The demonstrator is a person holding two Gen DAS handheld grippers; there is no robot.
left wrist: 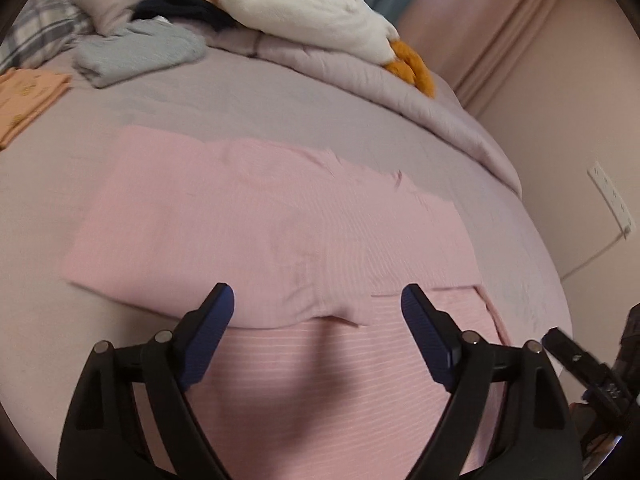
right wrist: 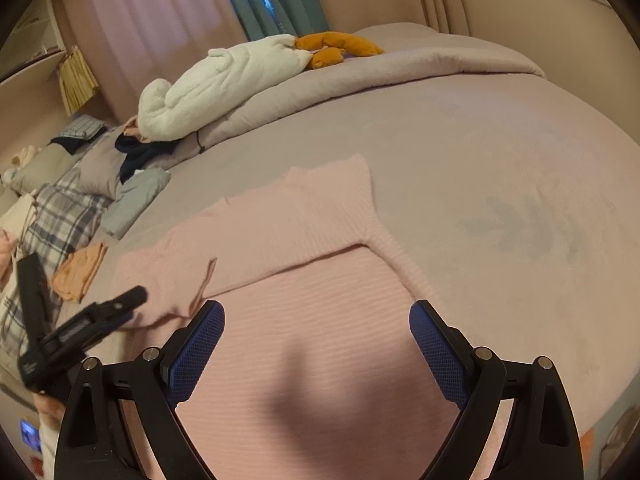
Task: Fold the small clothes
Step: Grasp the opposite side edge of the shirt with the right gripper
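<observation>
- Here, the pink ribbed knit top (left wrist: 256,216) lies flat on the mauve bedsheet (left wrist: 280,100), filling the centre and bottom of both views; in the right wrist view (right wrist: 304,320) a sleeve is already folded across the body toward the left of the frame.
- We judge the fold as partly done: the sleeves appear turned in, but the body is not yet doubled over, and that is what remains.
- Our left gripper (left wrist: 318,300) hovers over the near edge of the garment with jaws spread wide, holding nothing.
- Our right gripper (right wrist: 316,316) is likewise released and empty, its blue pads apart above the pink fabric.
- Further out, at the upper left of the left wrist view, a folded light-blue garment (left wrist: 136,50) and a folded orange cloth (left wrist: 28,96) suggest earlier pieces are finished.
- Beyond them, a dark navy garment (left wrist: 184,4) sits unfolded beside a white plush goose toy (left wrist: 304,8) on the bunched quilt (left wrist: 400,80), so more may be left.
</observation>
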